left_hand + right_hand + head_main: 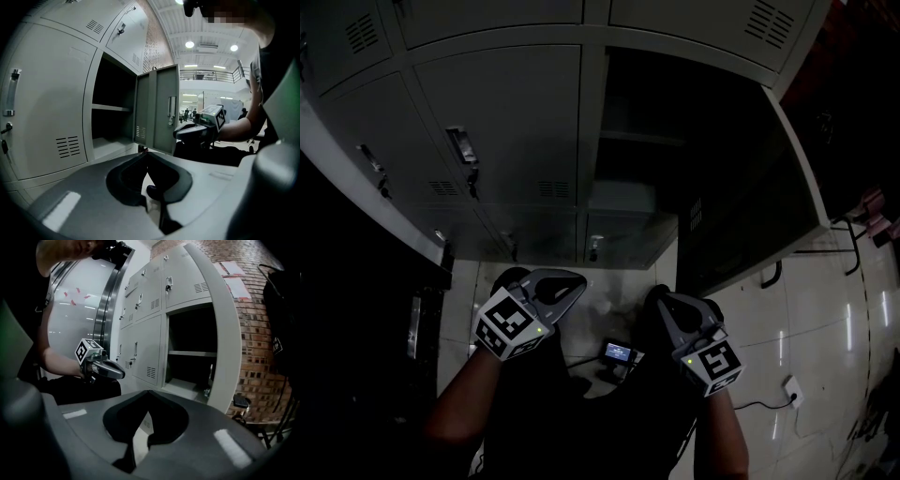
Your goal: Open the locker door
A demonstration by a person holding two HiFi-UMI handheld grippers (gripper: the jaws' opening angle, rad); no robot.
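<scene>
The grey locker's door (pixel 792 164) stands swung wide to the right, showing a dark compartment (pixel 637 141) with one shelf. In the head view both grippers hang low in front of the lockers, well short of the door and touching nothing. My left gripper (pixel 577 281) is shut and empty, and my right gripper (pixel 658 295) is shut and empty too. From the left gripper view, the open door (pixel 159 112) and compartment (pixel 112 117) lie ahead beyond the left gripper (pixel 143 152). The right gripper (pixel 149 392) faces the same compartment (pixel 192 352).
Closed lockers with handles (pixel 461 145) fill the left and top of the bank. A small device with a lit screen (pixel 619 353) and a white socket with cable (pixel 789 389) lie on the tiled floor. A brick wall (pixel 253 324) and a hanging black bag (pixel 281 310) stand right of the lockers.
</scene>
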